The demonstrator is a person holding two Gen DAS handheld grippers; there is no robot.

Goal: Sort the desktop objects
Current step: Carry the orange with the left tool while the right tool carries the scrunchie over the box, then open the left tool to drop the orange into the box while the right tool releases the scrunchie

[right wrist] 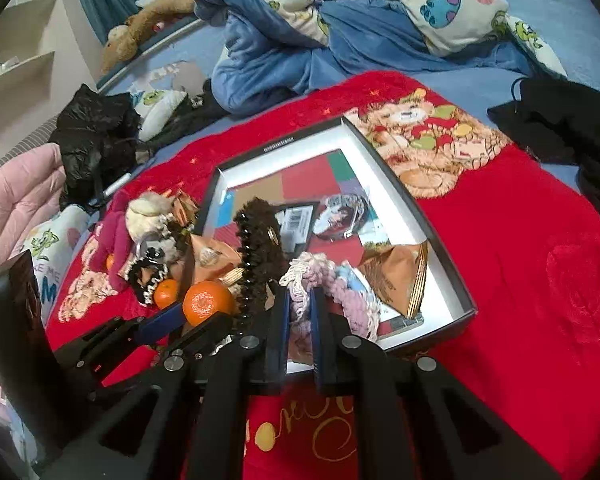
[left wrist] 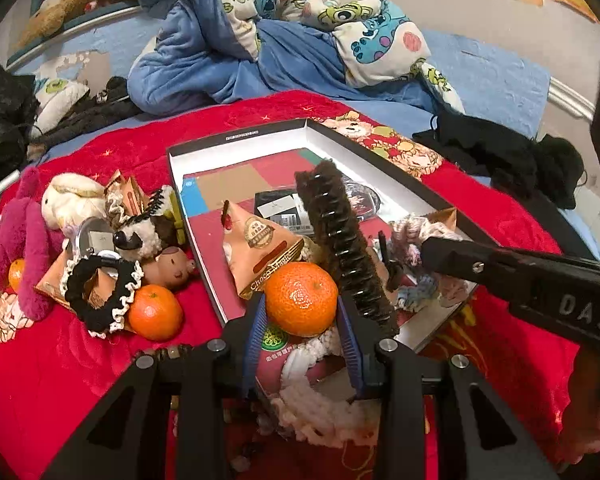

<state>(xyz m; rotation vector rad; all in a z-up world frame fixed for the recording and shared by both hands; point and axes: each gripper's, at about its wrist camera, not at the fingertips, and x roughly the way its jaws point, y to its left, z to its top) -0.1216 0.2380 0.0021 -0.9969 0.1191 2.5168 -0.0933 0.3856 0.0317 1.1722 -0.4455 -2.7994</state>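
My left claw [left wrist: 301, 312] pinches a tangerine [left wrist: 301, 299] at the near rim of the box [left wrist: 236, 136], while my right claw [right wrist: 300, 300], nearer the box's interior, nips the knitted scrunchie [right wrist: 332, 284] inside it.

A glossy mandarin [left wrist: 301, 299] sits low in the centre of the left wrist frame, over the shallow black box's [left wrist: 236, 136] near edge. A second mandarin [left wrist: 155, 312] lies lower left on the red blanket, touching a black frilled scrunchie [left wrist: 100, 296].
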